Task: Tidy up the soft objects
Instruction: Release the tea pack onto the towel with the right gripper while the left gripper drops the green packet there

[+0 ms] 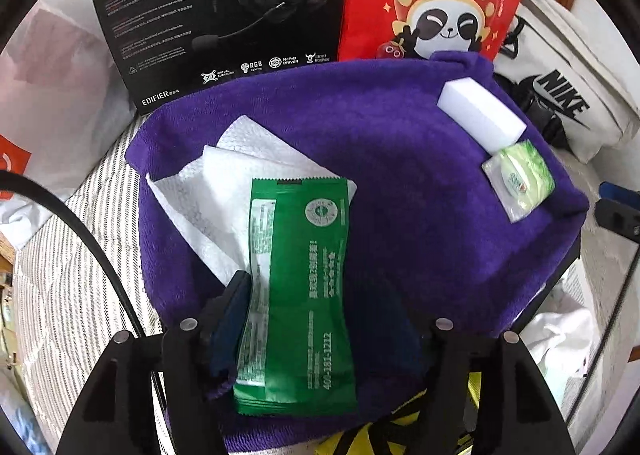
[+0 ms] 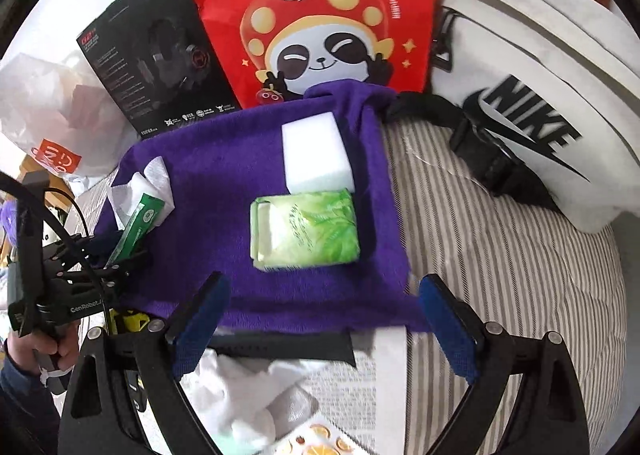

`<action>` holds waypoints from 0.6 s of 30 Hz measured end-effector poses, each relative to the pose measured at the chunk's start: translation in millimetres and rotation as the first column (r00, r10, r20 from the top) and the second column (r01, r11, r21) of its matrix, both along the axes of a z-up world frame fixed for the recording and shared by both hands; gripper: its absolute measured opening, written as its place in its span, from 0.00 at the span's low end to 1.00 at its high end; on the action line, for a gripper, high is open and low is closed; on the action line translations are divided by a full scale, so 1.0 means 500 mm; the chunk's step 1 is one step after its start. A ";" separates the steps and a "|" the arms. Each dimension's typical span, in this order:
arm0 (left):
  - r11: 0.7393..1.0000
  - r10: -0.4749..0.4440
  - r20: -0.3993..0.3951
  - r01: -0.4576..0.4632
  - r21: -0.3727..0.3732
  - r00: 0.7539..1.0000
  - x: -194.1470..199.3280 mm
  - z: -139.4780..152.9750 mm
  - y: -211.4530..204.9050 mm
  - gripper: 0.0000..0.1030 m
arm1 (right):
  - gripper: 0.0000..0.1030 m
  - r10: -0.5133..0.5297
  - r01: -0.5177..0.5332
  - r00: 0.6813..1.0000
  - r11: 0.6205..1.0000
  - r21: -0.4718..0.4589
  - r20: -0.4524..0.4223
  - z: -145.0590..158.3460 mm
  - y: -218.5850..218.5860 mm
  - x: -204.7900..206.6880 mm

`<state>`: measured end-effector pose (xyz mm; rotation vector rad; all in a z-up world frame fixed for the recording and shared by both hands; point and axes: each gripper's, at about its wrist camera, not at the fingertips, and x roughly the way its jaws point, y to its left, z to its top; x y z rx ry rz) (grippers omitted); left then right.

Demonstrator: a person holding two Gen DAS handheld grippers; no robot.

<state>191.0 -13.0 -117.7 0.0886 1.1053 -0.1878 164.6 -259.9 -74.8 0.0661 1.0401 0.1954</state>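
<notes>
Purple towel [image 2: 248,159] lay flat on the striped bedding [image 2: 500,255], serving as the sorting spot. On it: white tissue [image 1: 224,191] at the left side, green wipe pack [image 1: 296,295] lying partly over the tissue, white sponge [image 2: 316,153] at the far right part, light-green tissue pack [image 2: 304,231] touching the sponge's near edge.

Left gripper [image 1: 316,319] was spread. The wipe pack sat between its fingers; the left pad [image 1: 230,319] was at or very near the pack's left edge, the right finger stood clear of it. No pinch was visible, so the pack read as released or nearly so. The pack's long axis ran along the gripper's pointing line, away from the camera.

Right gripper [image 2: 320,315] was spread wide and empty, hovering over the towel's near edge. The light-green pack lay straight ahead of it, between the finger lines but beyond the tips, long axis crosswise to the fingers.

Judgement: the right hand was nearer the sponge and light-green pack, the left nearer the wipe pack and tissue. Any next pick by the right probably needed a forward reach.

Red panda bag [image 2: 320,15], black headset box [image 2: 160,63] and white Nike bag [image 2: 540,115] stood behind the towel.
</notes>
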 end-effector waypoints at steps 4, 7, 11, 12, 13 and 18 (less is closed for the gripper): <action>0.999 0.036 -0.009 -0.036 -0.038 0.999 -0.008 0.011 0.017 0.62 | 0.92 -0.020 0.020 1.000 1.000 0.013 0.002 0.005 -0.017 -0.019; 0.996 0.054 0.005 -0.054 -0.073 0.999 -0.026 0.036 0.034 0.62 | 0.92 -0.026 0.026 1.000 0.999 0.020 0.006 0.009 -0.026 -0.036; 0.997 0.038 0.029 -0.035 -0.070 0.999 -0.067 0.065 0.039 0.62 | 0.92 -0.042 0.041 0.999 0.999 0.030 0.010 0.012 -0.038 -0.062; 0.997 0.032 0.036 -0.030 -0.067 0.999 -0.080 0.071 0.037 0.62 | 0.92 -0.044 0.044 0.999 0.998 0.035 0.009 0.012 -0.041 -0.070; 0.997 0.027 0.038 -0.025 -0.068 0.999 -0.087 0.074 0.037 0.62 | 0.92 -0.046 0.045 0.999 0.998 0.036 0.009 0.011 -0.043 -0.075; 0.998 0.001 0.040 0.002 -0.057 0.999 -0.145 0.075 0.033 0.62 | 0.92 -0.059 0.059 0.998 0.997 0.040 0.010 0.010 -0.051 -0.104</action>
